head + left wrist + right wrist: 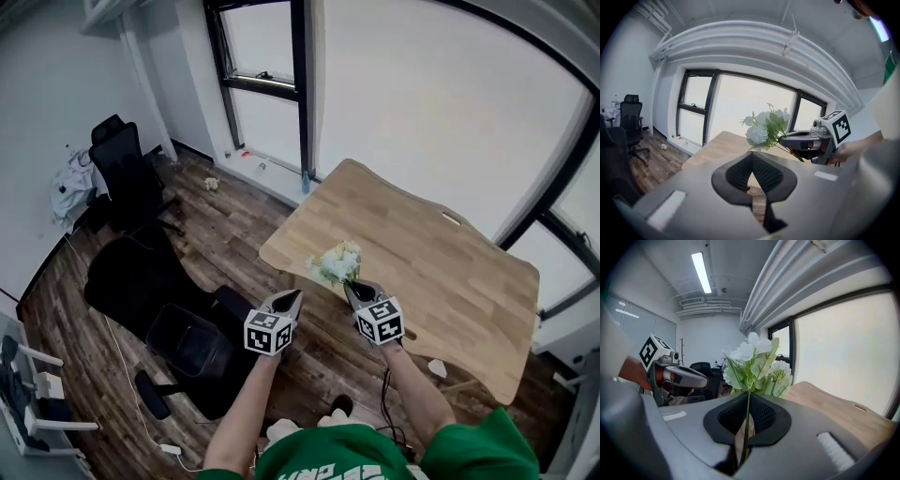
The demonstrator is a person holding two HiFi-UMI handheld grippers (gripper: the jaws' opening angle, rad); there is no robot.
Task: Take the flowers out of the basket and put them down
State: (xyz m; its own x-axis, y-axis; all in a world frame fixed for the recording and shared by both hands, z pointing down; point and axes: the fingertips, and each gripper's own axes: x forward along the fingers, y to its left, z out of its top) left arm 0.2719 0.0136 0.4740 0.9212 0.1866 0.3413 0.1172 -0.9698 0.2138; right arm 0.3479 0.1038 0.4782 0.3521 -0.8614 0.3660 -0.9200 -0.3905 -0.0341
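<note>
In front of you, a bit to the R, is a light wood table [441, 253] with a bare, flat top & round corners. The floor [225, 239] is dark wood planks. A black desk chair [127, 173] stands far off by the white wall [56, 75]. A 2nd, bigger black chair [173, 314] is close to you on the L, below your L arm. A window w/ a black frame [262, 66] is in the far wall, and more bright glass runs along behind the table. A thin white cable [127, 361] lies on the floor near the big chair.

Your right gripper [354, 286] is pinched tight on the thin green stem [746, 427] of the flowers [336, 262]. The bunch is white w/ green leaves. It stands up from the jaws, in the air, and from your head it shows over the near edge of the table, not touching the top.

Your left gripper [292, 296] is up in the air just beside the R one, over the floor. Its jaws are pressed together at the tips w/ nothing btwn them. Both point away from you, tipped a little down.
</note>
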